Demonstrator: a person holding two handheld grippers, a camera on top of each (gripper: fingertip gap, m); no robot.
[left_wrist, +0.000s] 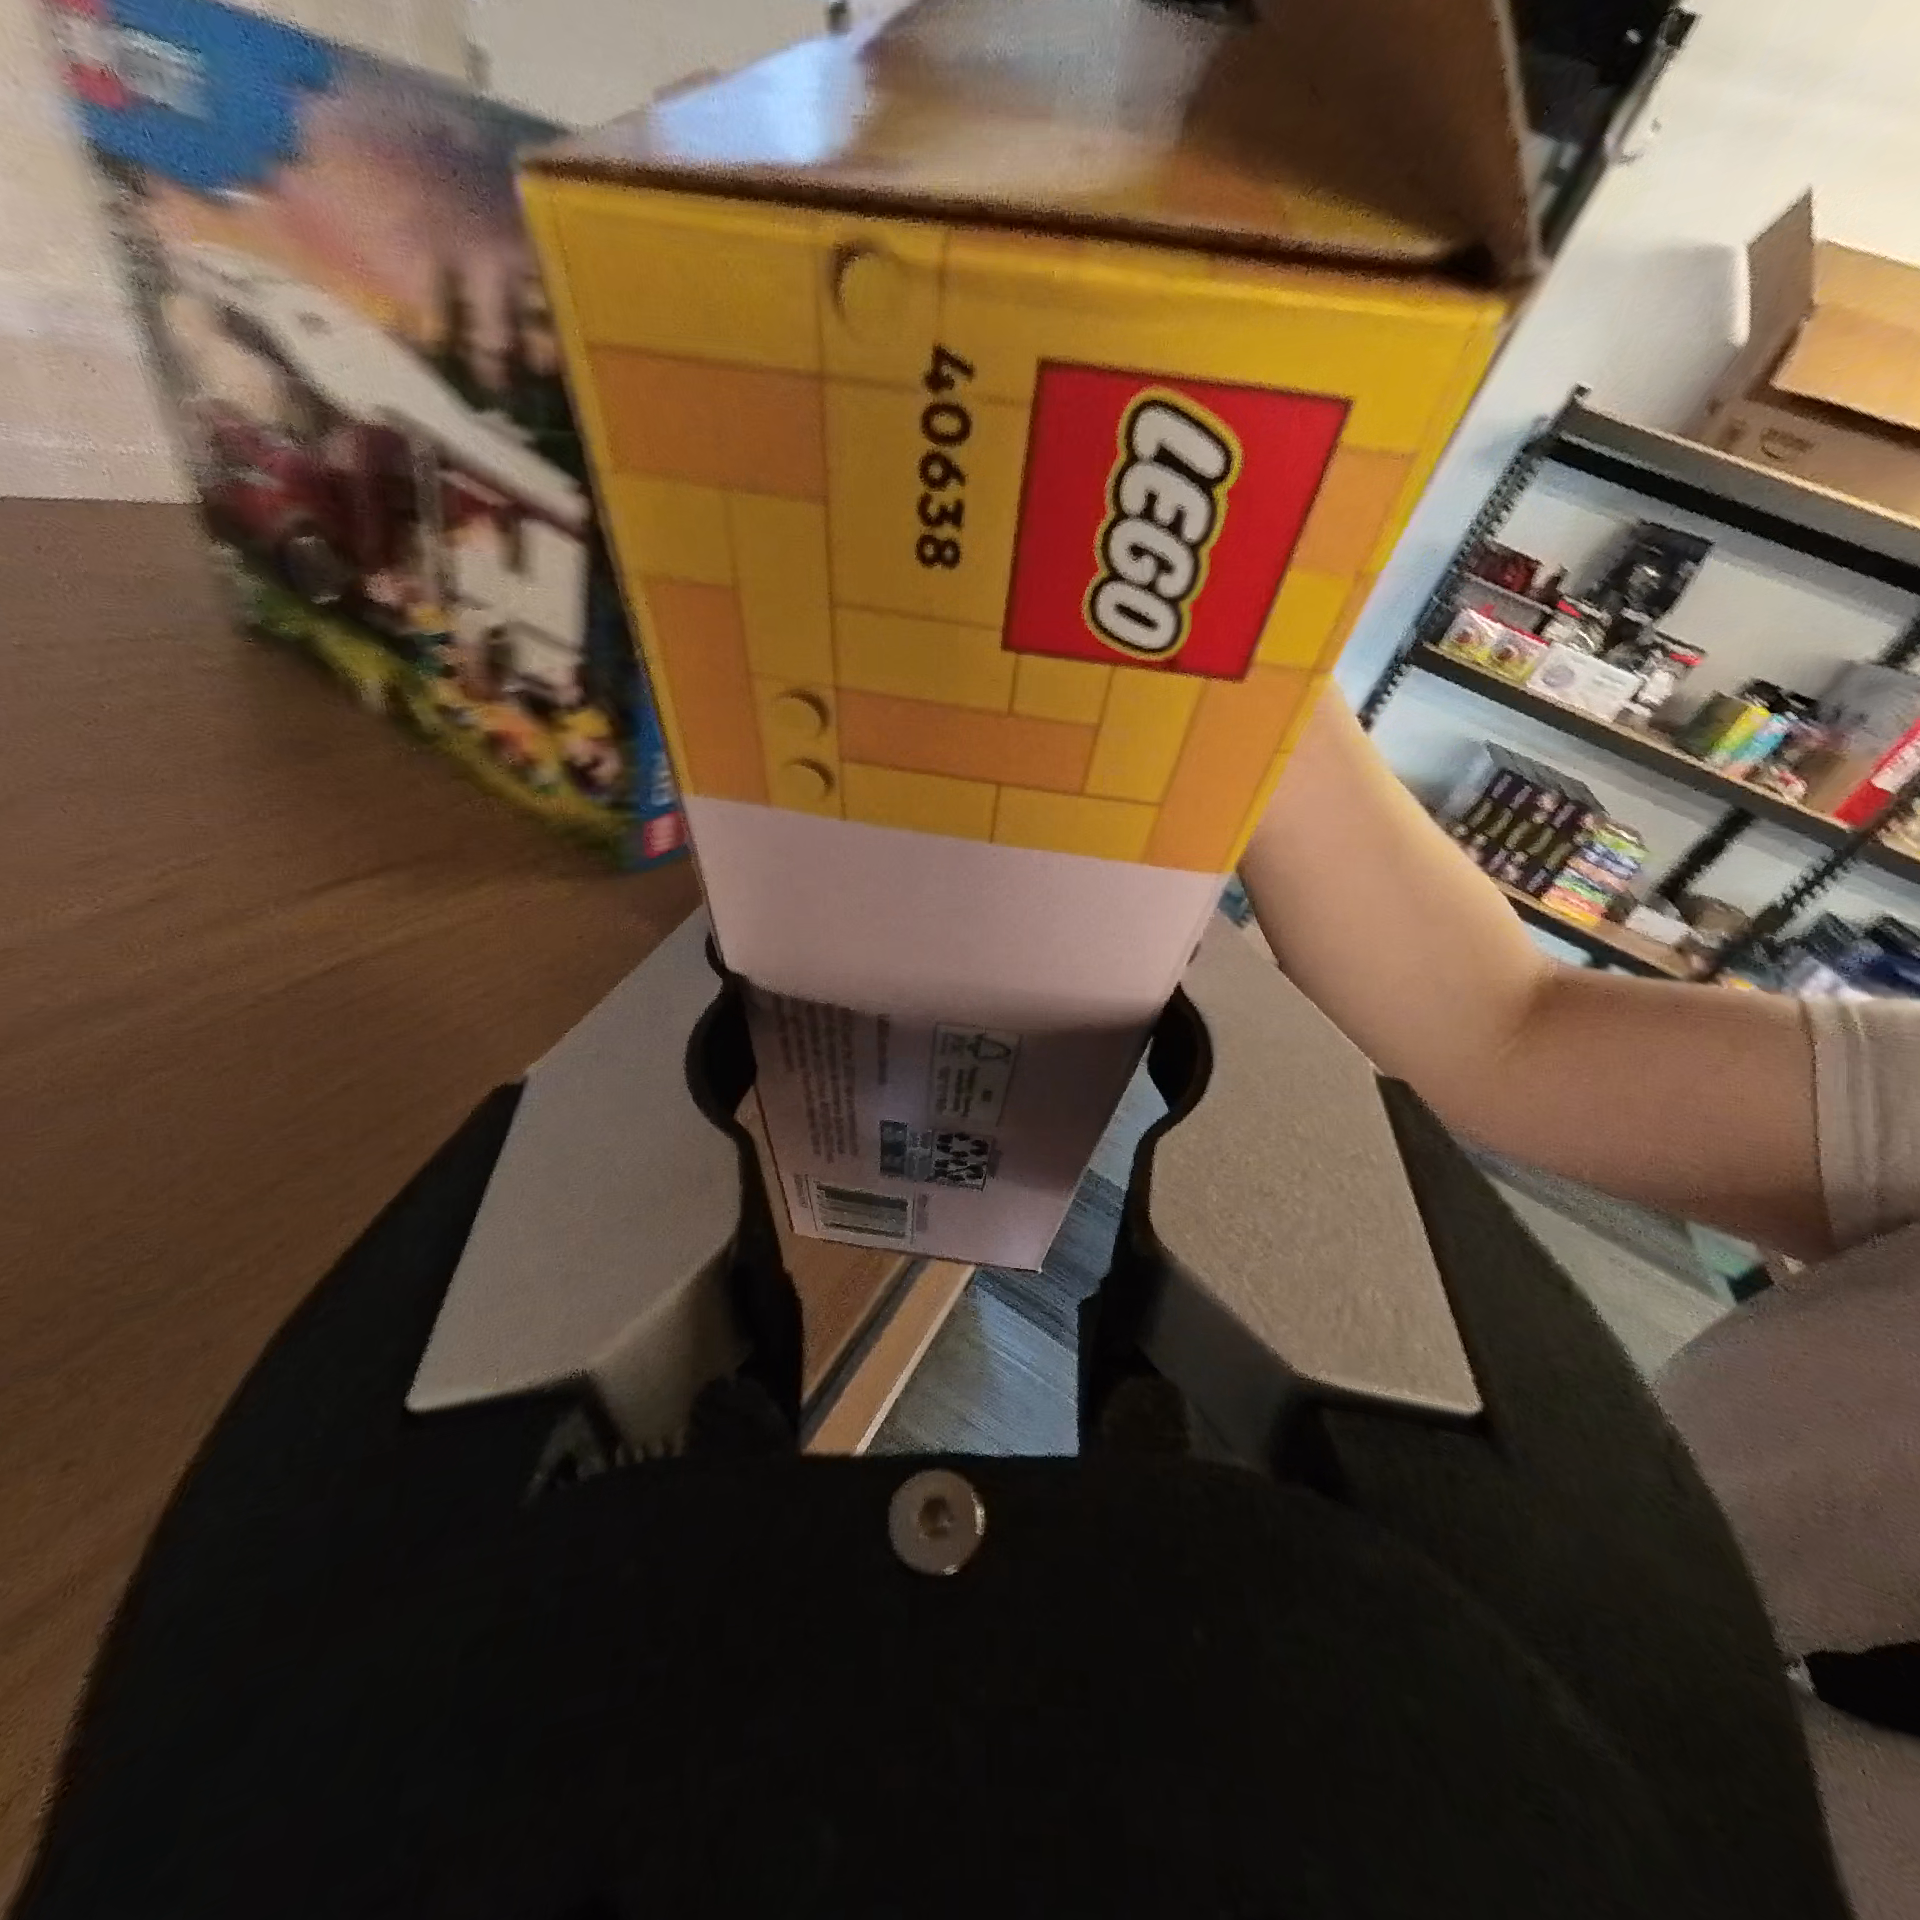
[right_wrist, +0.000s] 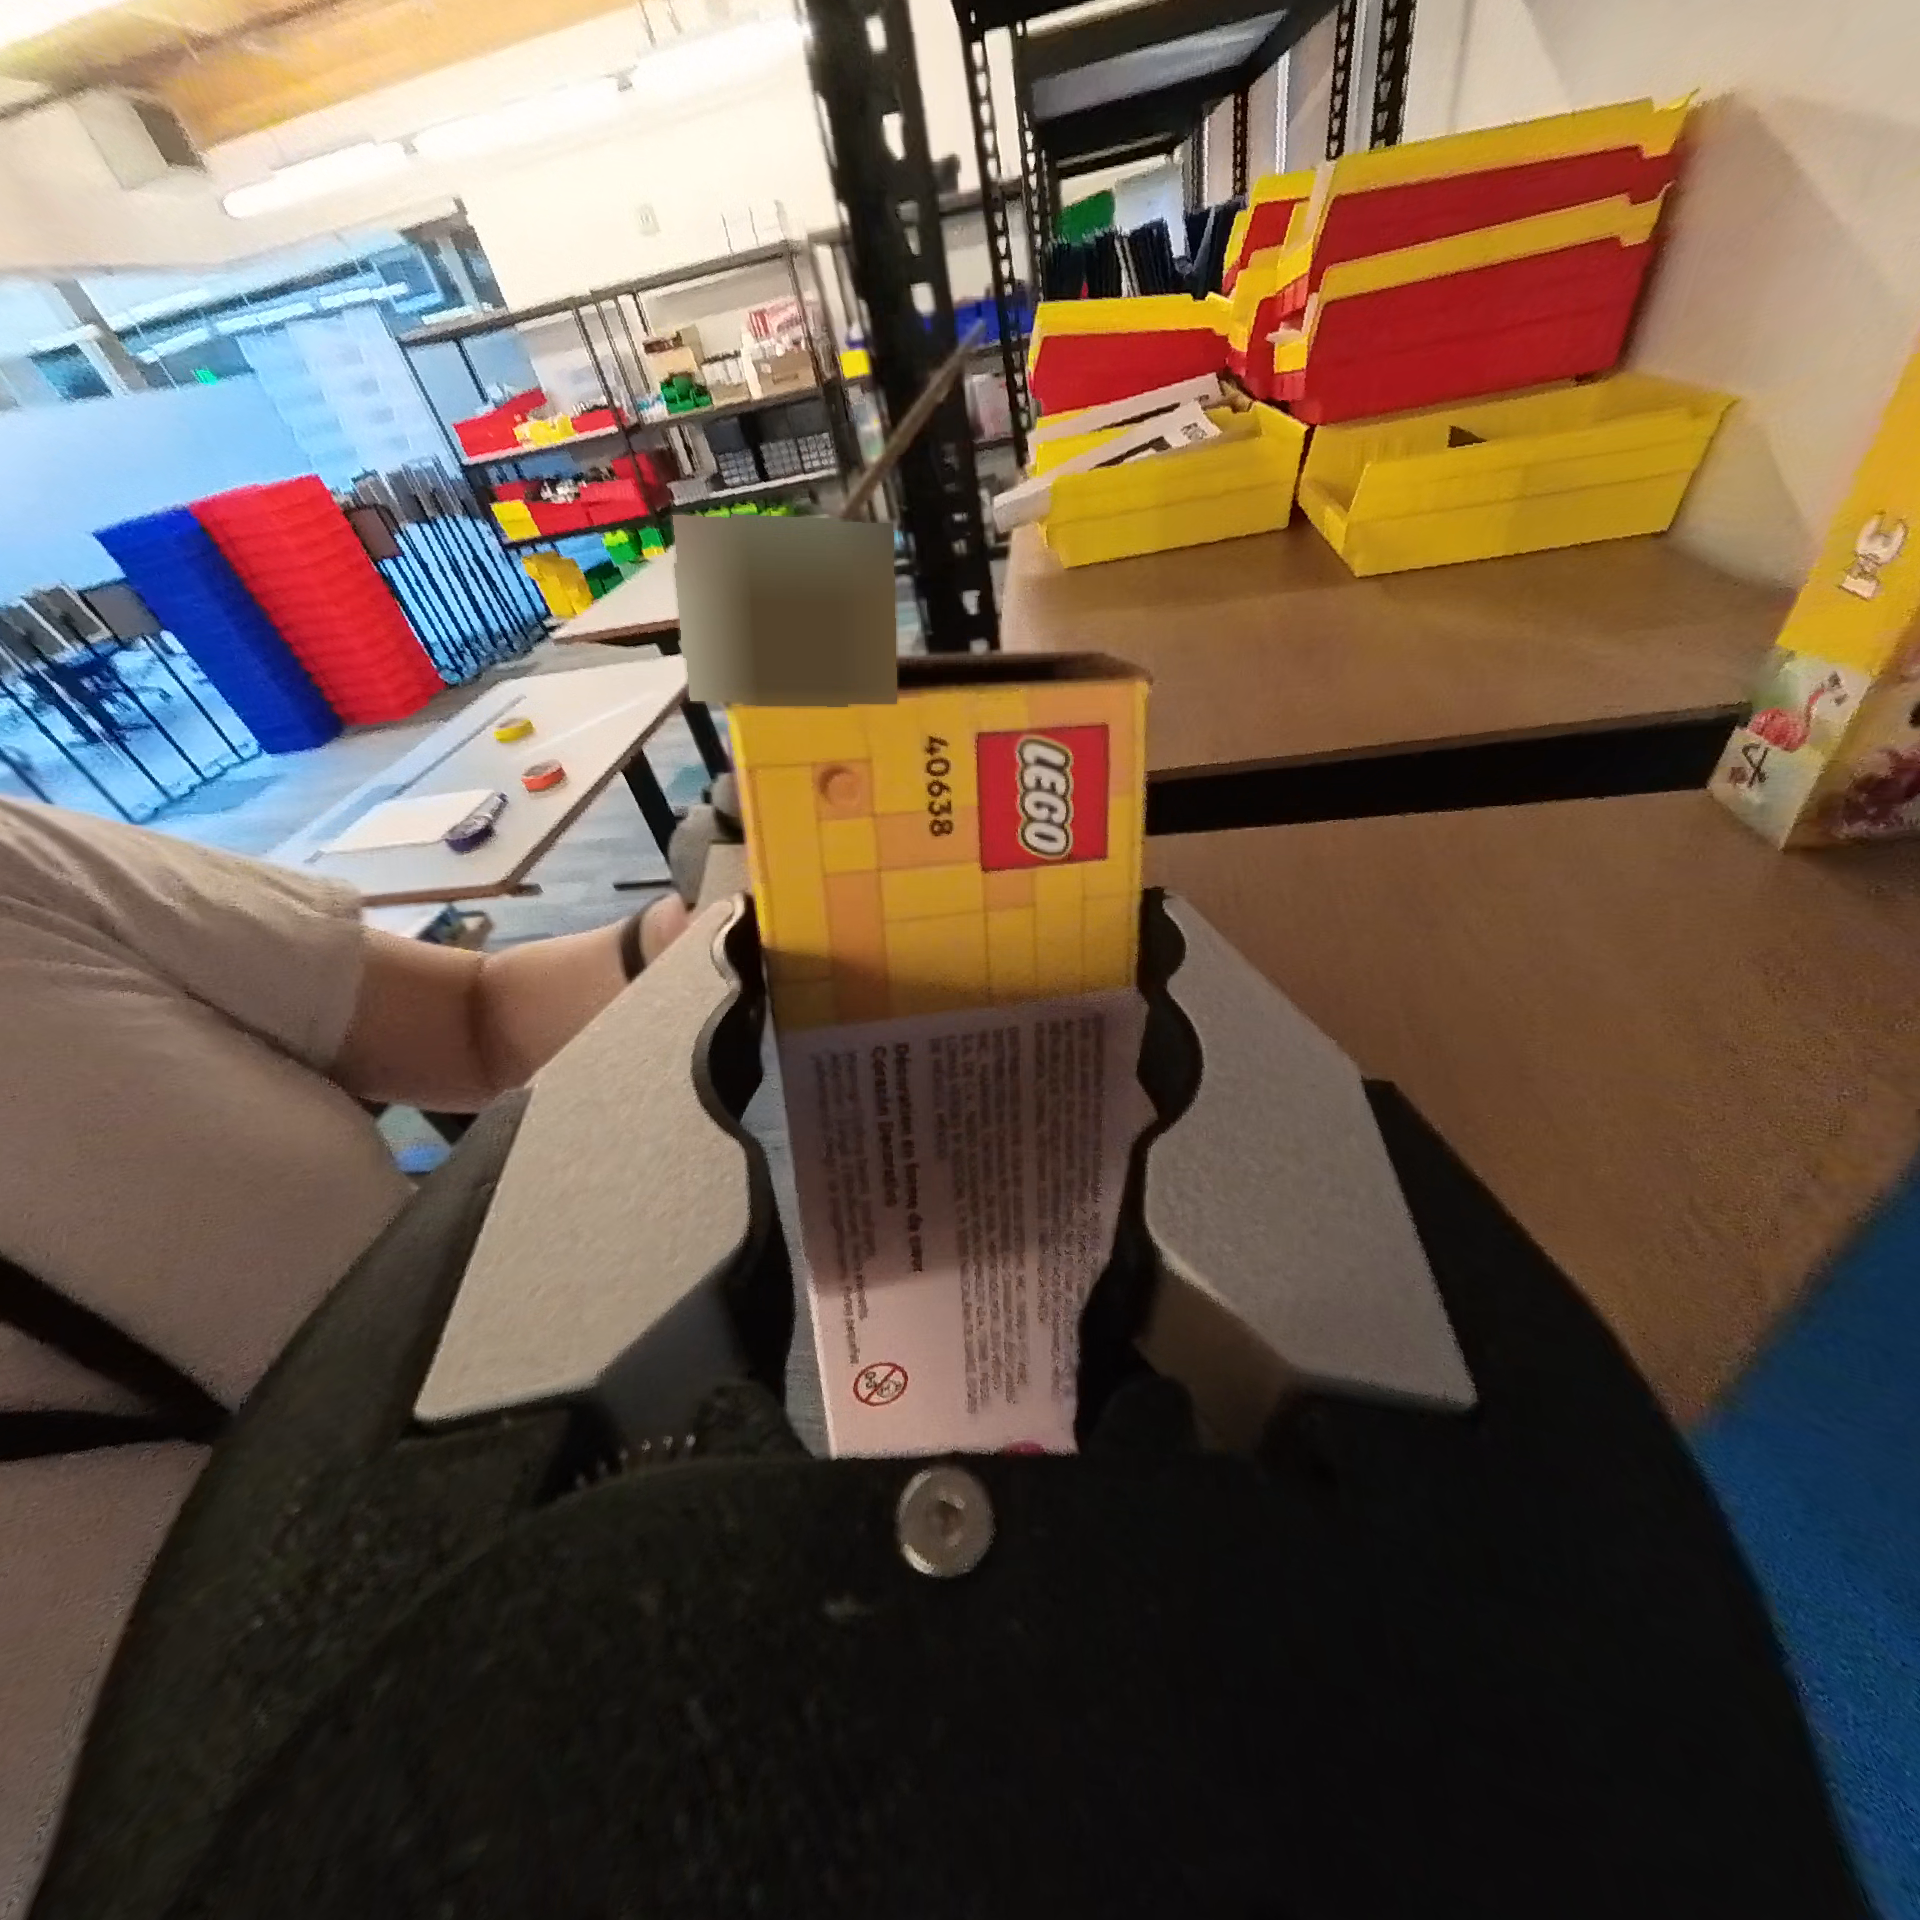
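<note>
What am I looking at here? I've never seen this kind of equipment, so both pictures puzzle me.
There is no robot. A person carries two hand-held grippers, each with a camera looking forward along its two grey fingers.

In the left camera's picture, the left gripper is shut on a yellow toy box with an open top. Behind it a bigger picture box stands on the wooden table, and the person's arm reaches in from the right.

In the right camera's picture, the right gripper grips the yellow box by its narrow side. Yellow and red bins sit on the table beyond.
</note>
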